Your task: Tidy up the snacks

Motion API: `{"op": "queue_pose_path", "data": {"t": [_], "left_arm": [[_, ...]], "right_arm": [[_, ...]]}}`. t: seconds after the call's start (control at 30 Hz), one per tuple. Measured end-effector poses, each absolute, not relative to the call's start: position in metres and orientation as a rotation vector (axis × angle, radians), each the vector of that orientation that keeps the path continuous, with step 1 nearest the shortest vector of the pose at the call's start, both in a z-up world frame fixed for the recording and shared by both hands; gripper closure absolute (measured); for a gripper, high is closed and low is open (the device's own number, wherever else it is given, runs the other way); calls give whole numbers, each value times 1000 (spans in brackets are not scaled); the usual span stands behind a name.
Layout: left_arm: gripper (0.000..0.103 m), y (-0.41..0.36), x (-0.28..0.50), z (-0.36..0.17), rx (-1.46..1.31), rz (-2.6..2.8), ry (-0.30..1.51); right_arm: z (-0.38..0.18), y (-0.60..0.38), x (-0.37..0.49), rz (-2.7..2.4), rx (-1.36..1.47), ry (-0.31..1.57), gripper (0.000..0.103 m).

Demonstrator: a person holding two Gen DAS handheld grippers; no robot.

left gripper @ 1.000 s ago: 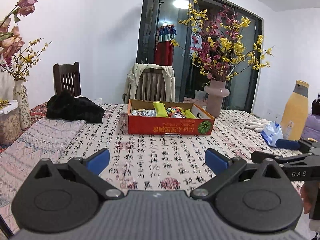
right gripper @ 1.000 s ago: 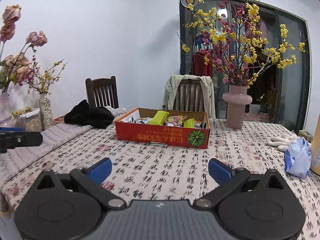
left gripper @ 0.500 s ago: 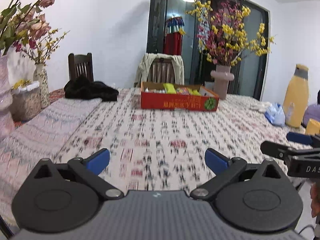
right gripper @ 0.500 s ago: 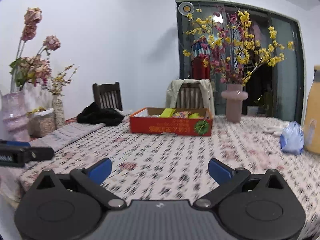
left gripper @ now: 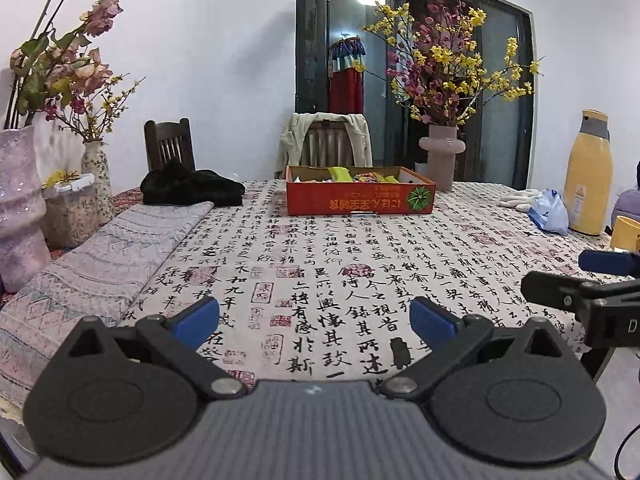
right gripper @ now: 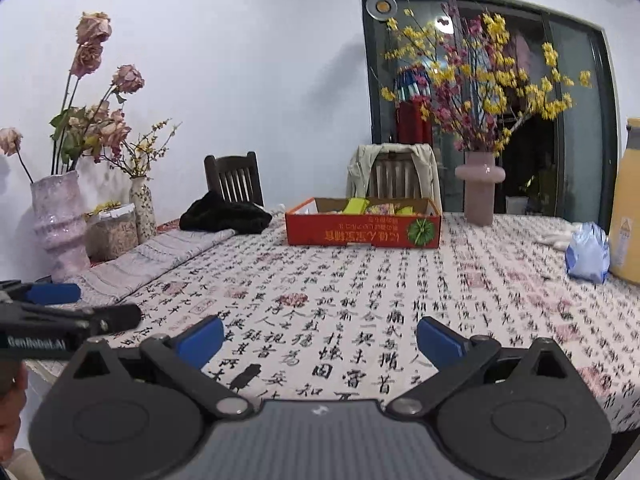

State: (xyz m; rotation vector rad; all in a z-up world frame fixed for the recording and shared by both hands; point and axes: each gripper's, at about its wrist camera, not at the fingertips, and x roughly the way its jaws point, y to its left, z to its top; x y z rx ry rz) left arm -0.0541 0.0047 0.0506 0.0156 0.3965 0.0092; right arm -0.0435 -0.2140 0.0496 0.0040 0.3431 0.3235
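Observation:
A red cardboard box [left gripper: 360,200] stands at the far middle of the table, with several colourful snack packets [left gripper: 362,177] inside it. It also shows in the right wrist view [right gripper: 362,232], with the snack packets [right gripper: 370,207] showing above its rim. My left gripper [left gripper: 314,320] is open and empty near the table's front edge, far from the box. My right gripper [right gripper: 320,340] is open and empty, also near the front edge. Each gripper shows at the edge of the other's view.
A calligraphy-print cloth [left gripper: 340,272] covers the table. A pink vase of flowers [left gripper: 442,156] stands right of the box. A blue bag [left gripper: 549,212] and a yellow bottle [left gripper: 588,184] stand at the right. A black garment [left gripper: 192,188] and vases [left gripper: 18,208] are at the left.
Both grippers have pulled back from the box toward the table's front edge; the box now looks smaller and farther. Both stay open and empty.

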Motion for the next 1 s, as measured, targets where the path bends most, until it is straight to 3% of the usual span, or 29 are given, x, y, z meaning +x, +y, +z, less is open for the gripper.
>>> {"op": "queue_pose_path", "data": {"t": [1.0], "left_arm": [[0, 9, -54, 52, -6, 11, 382]], "right_arm": [[51, -213, -43, 313, -13, 333, 0]]}}
